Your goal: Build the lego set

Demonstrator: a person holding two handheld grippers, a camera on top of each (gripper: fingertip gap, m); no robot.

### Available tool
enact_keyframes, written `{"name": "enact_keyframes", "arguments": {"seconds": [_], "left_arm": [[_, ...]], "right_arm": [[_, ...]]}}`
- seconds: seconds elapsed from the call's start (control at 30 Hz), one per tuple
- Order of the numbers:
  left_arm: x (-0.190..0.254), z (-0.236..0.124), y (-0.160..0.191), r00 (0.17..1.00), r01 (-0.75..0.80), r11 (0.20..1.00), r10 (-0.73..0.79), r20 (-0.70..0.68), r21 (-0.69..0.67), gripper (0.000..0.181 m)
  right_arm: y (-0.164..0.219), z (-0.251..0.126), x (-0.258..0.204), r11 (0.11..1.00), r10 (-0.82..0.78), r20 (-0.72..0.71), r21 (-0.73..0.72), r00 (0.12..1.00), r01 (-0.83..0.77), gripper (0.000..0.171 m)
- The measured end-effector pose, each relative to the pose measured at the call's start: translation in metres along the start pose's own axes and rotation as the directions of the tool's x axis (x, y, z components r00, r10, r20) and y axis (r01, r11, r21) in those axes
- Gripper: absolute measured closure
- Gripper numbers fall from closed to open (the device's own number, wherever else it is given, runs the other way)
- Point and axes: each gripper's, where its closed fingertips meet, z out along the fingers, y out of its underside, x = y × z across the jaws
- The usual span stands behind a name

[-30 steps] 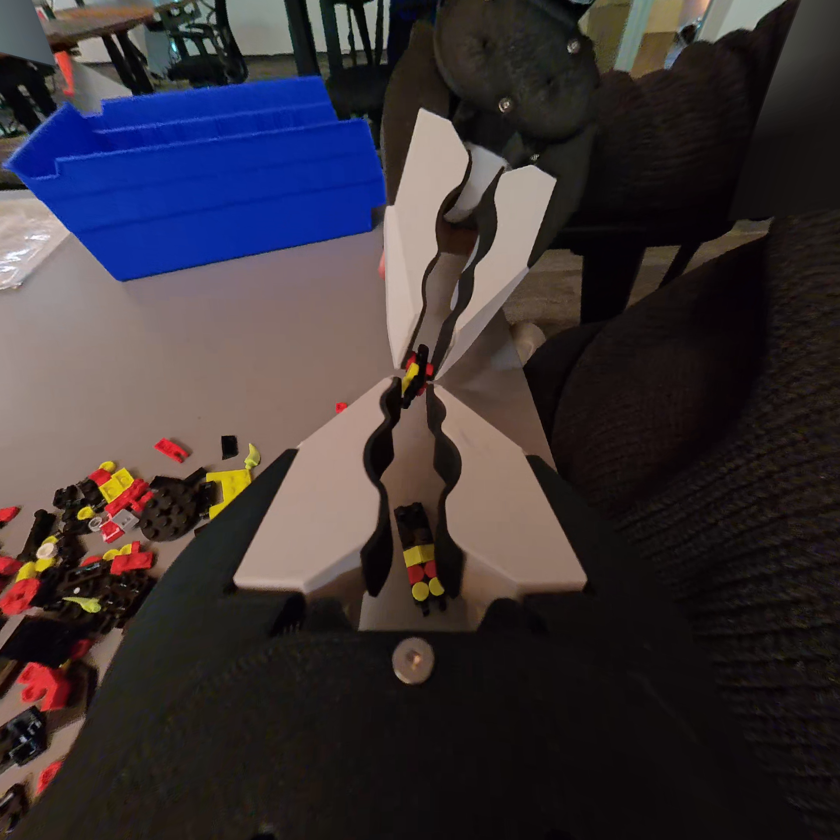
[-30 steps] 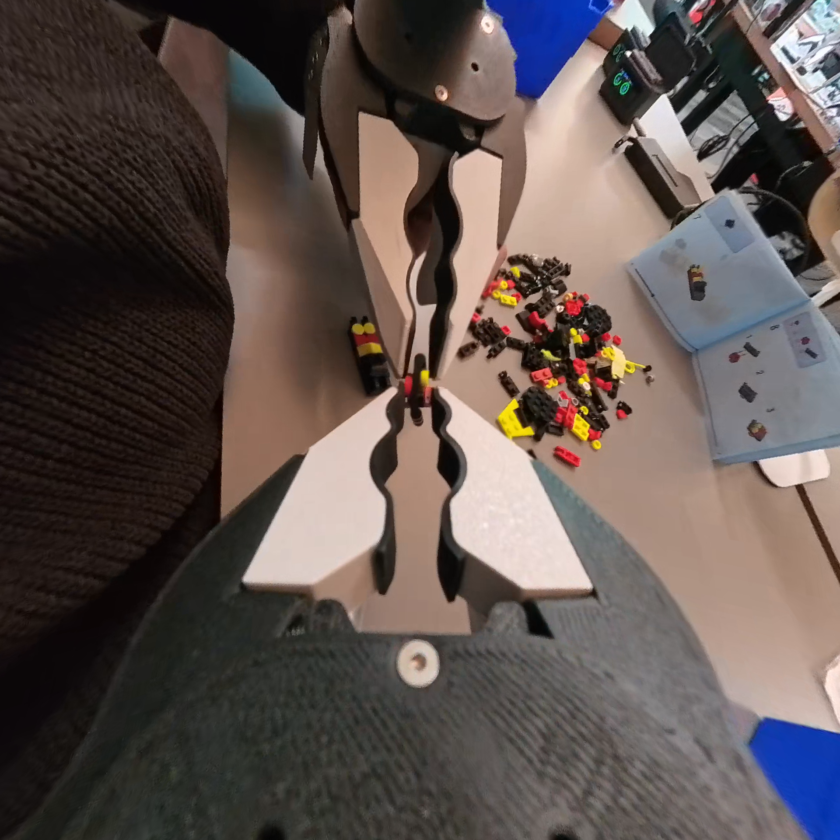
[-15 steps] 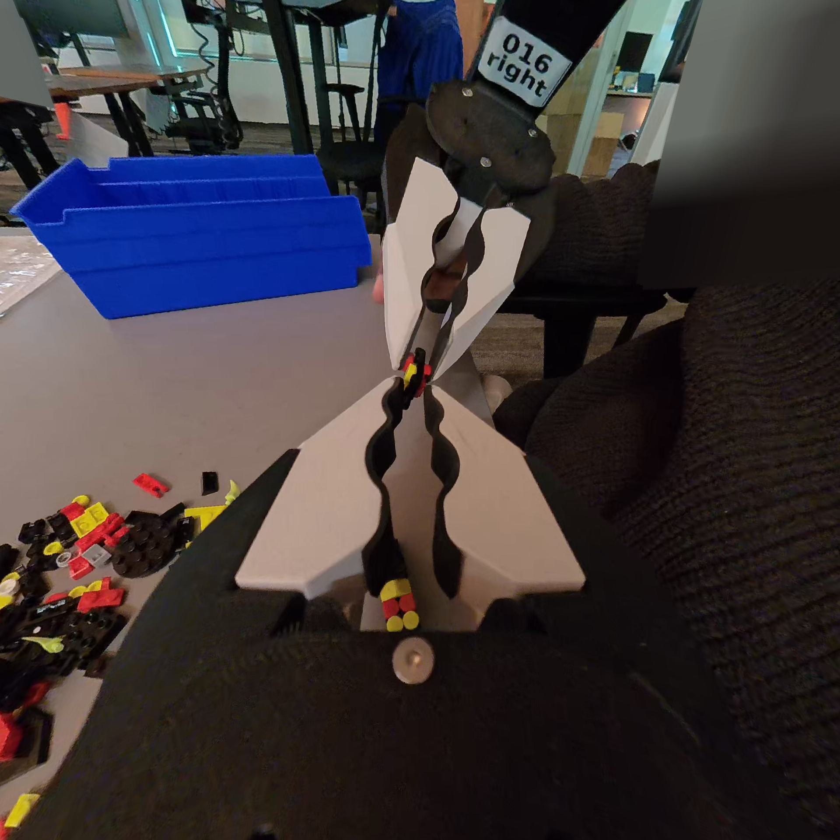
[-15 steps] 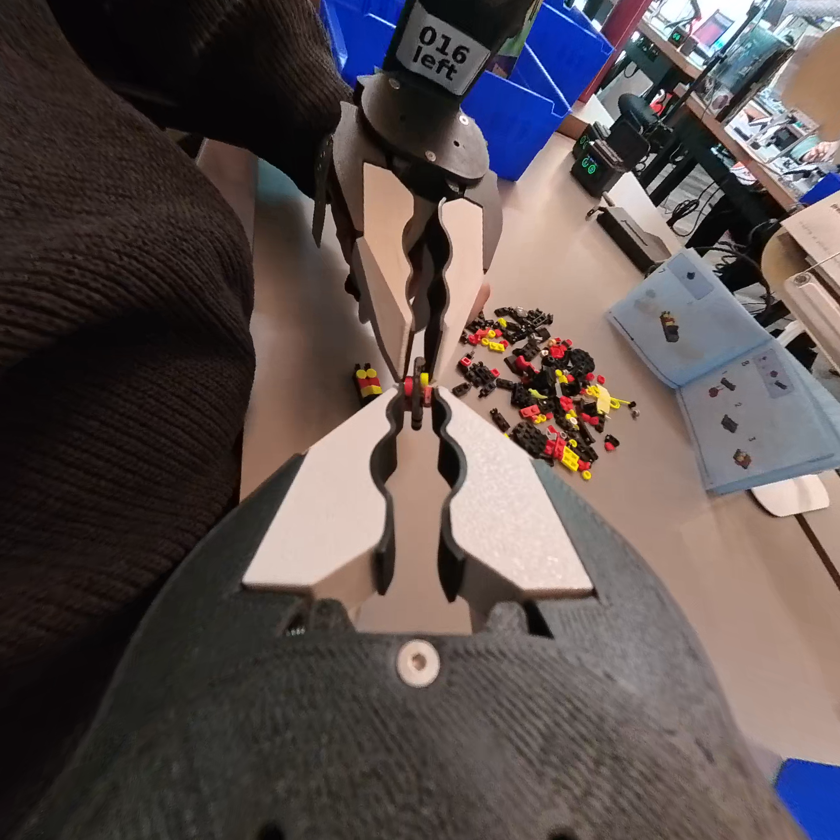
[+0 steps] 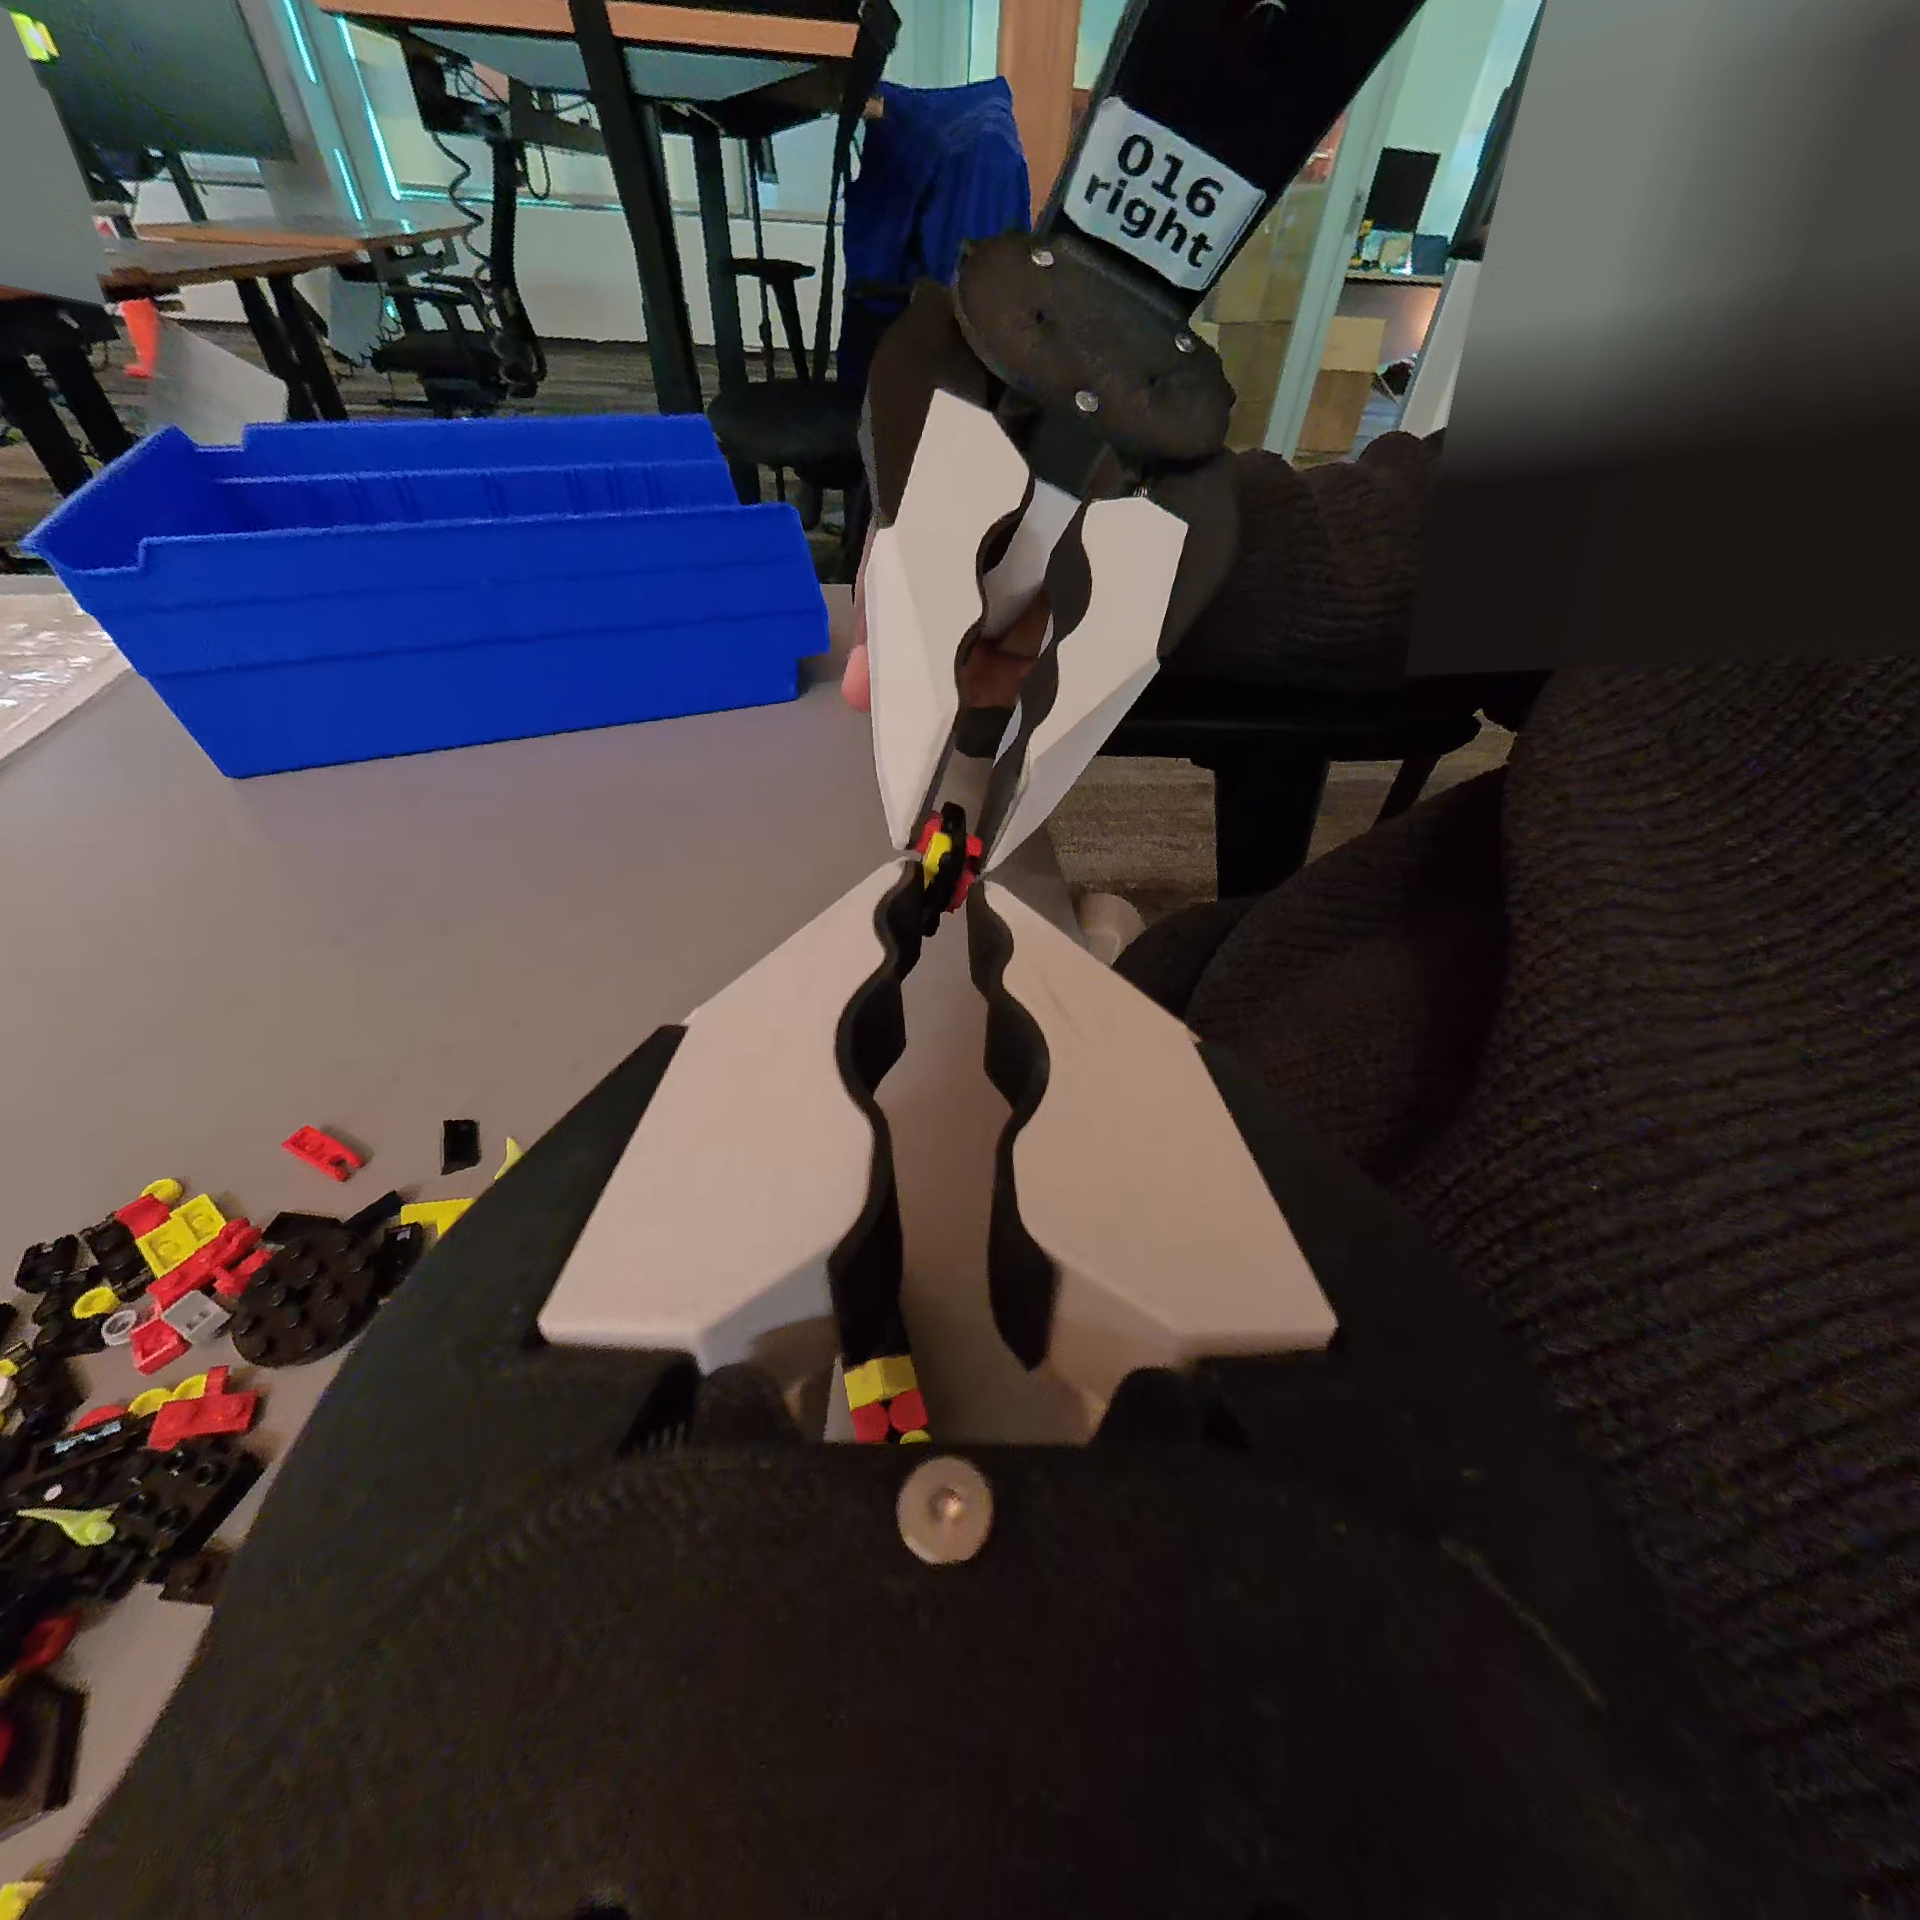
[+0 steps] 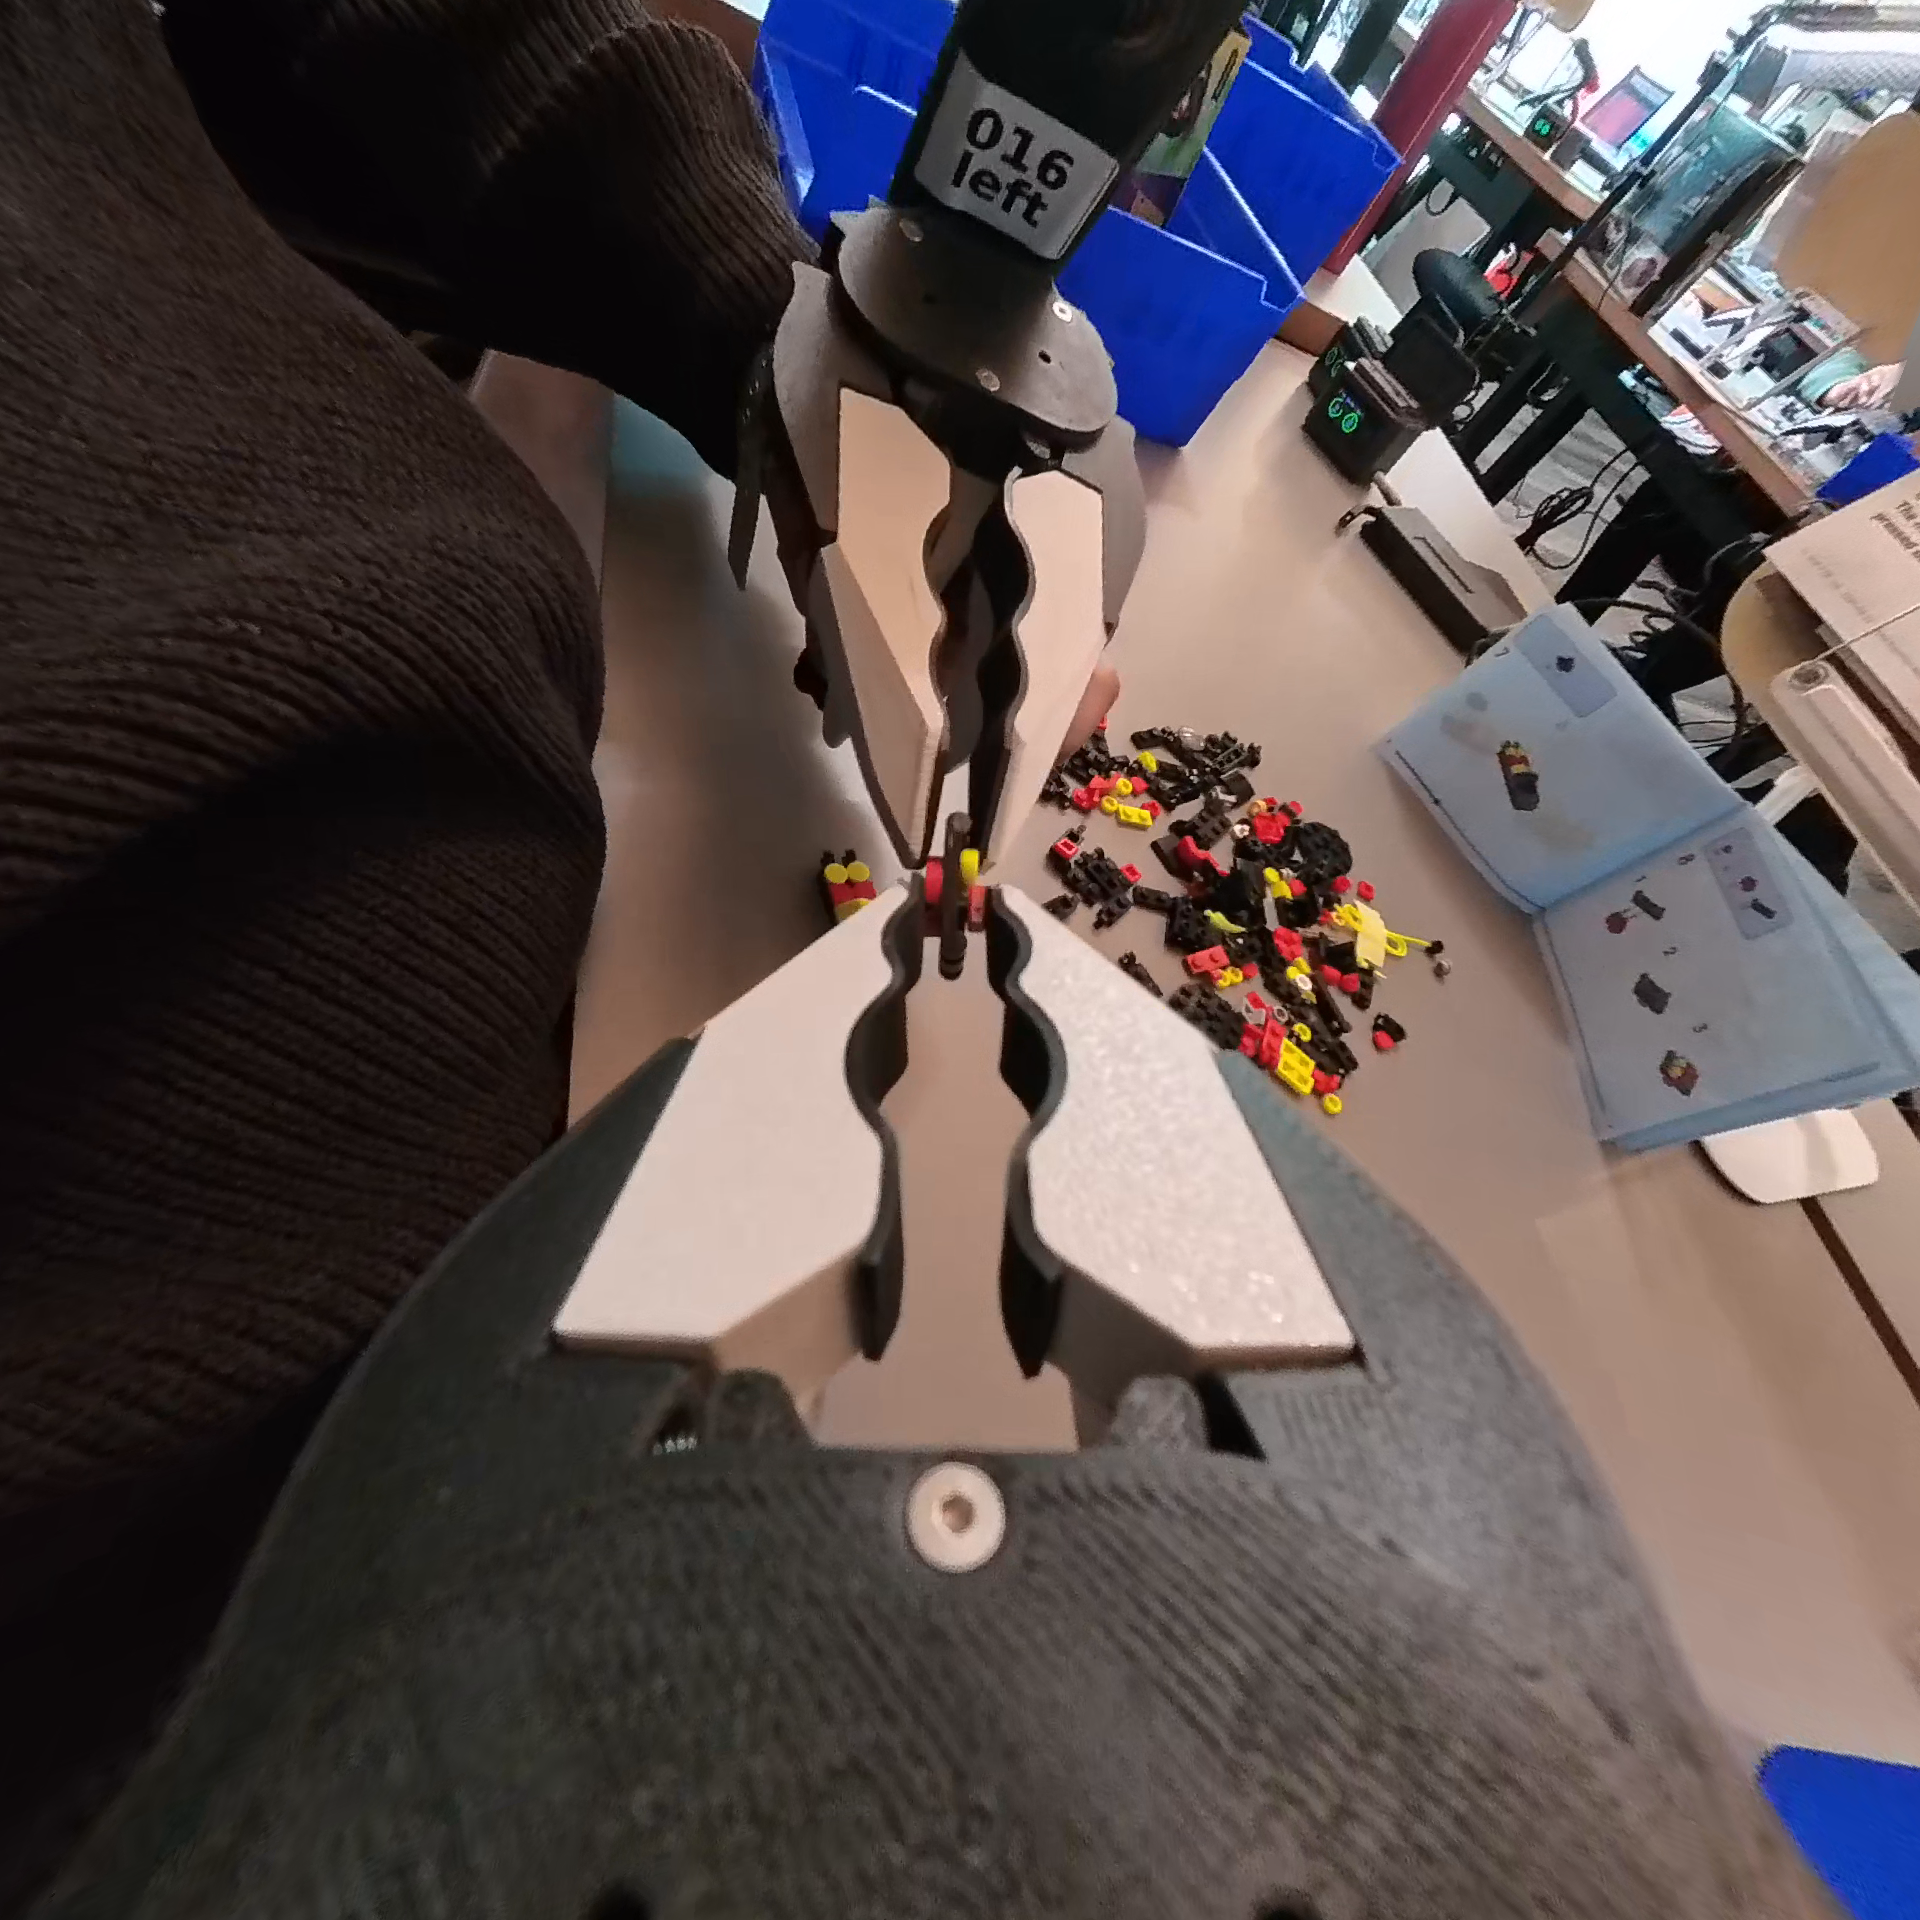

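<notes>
In your left wrist view, your left gripper [image 5: 940, 899] is pinched on a small black, red and yellow lego piece [image 5: 945, 868], held right at the fingertips above the table [image 5: 416, 935]. Your right gripper [image 5: 961, 831] comes in from above, tip to tip with the left, and its fingers close on the same piece. A second small build [image 5: 881, 1392] lies on the table, seen low between your left fingers. Loose bricks [image 5: 156, 1340] sit to the left, a blue bin [image 5: 436, 592] behind.

In your right wrist view, your right gripper [image 6: 951, 914] clamps the lego piece [image 6: 951, 894] at its tips, the piece's black stem hanging between the fingers. The left gripper [image 6: 951, 847] pinches it from the far side. The small build [image 6: 847, 883] lies on the table [image 6: 1299, 623] just left of the tips. The loose bricks [image 6: 1236, 914] lie to the right, with an open booklet [image 6: 1662, 914] beyond them.
</notes>
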Motion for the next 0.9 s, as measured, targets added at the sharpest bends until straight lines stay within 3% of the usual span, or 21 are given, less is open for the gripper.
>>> {"name": "enact_keyframes", "arguments": {"seconds": [0.9], "left_arm": [[0.003,-0.0039,-0.0099,0.999,0.034,0.998,-0.033,-0.022,0.048,0.175]], "right_arm": [[-0.0088,-0.0031,0.0001,1.0,0.008,-0.015,-0.009,1.0,-0.009,0.161]]}}
